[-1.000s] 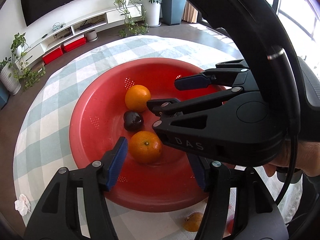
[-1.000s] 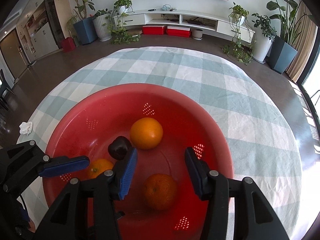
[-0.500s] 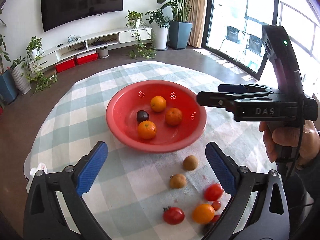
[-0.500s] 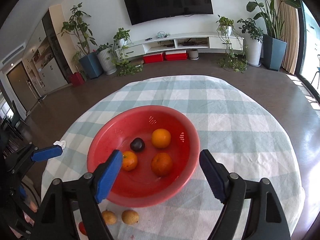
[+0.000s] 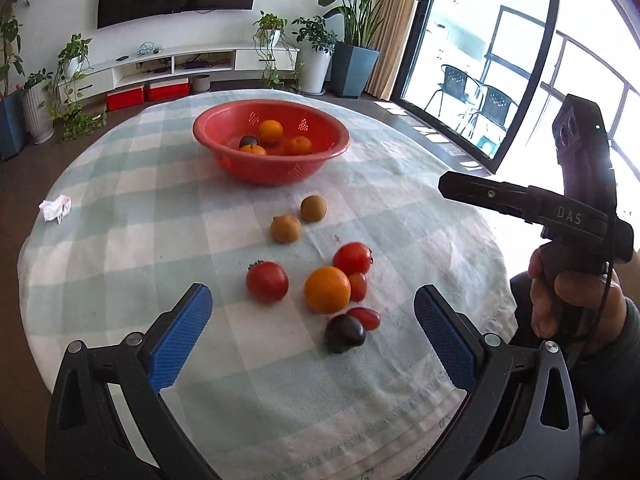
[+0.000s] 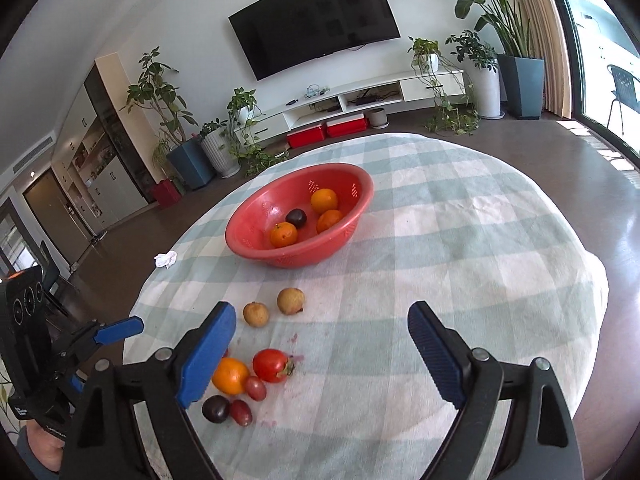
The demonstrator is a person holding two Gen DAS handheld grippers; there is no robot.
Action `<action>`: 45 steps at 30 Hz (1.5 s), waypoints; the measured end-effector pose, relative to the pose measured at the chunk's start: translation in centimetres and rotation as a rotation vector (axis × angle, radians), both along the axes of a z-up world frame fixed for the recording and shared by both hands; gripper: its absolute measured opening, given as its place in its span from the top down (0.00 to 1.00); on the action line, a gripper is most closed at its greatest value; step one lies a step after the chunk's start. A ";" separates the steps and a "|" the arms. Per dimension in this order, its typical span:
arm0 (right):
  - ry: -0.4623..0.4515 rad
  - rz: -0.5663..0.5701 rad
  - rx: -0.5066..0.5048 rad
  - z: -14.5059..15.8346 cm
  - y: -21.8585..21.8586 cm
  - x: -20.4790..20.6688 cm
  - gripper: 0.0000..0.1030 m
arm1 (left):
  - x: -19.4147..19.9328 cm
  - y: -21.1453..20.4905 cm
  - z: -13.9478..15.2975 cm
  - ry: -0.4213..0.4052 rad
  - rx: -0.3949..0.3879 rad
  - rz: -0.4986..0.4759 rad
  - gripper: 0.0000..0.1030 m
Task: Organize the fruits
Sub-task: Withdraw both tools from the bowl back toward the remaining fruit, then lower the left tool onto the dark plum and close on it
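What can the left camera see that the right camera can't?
Only the left wrist view shows a second red tomato, which the right view's blue finger hides, and the hand holding the right gripper. Only the right wrist view shows the tall cabinet by the doorway. Both show the red bowl with three oranges and a dark fruit, two brown fruits, the loose orange and the crumpled tissue.

Red bowl (image 5: 280,168) – orange fruit inside; pale green-white checked tablecloth (image 5: 160,208).
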State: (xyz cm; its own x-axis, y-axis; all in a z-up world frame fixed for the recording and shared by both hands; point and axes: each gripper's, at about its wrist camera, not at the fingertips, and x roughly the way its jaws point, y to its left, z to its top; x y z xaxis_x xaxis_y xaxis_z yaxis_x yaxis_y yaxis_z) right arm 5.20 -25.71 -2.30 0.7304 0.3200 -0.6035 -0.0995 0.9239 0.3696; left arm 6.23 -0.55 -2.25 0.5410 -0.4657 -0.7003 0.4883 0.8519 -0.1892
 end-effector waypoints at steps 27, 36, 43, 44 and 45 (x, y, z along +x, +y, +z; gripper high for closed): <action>-0.004 -0.001 -0.025 -3.0 1.5 -3.9 0.23 | 0.6 -2.3 -4.0 0.103 0.069 -0.124 0.07; -0.003 -0.002 -0.009 -2.8 1.3 -4.1 0.23 | 1.4 -3.6 -4.8 0.135 0.092 -0.173 0.27; -0.011 -0.006 -0.007 -2.7 1.2 -4.1 0.23 | 1.7 -3.7 -5.1 0.151 0.094 -0.182 0.54; -0.013 -0.005 -0.010 -2.7 1.2 -4.1 0.23 | 1.7 -3.7 -5.2 0.151 0.098 -0.182 0.57; -0.014 -0.004 -0.011 -2.8 1.2 -4.1 0.23 | 1.7 -3.7 -5.2 0.152 0.100 -0.183 0.61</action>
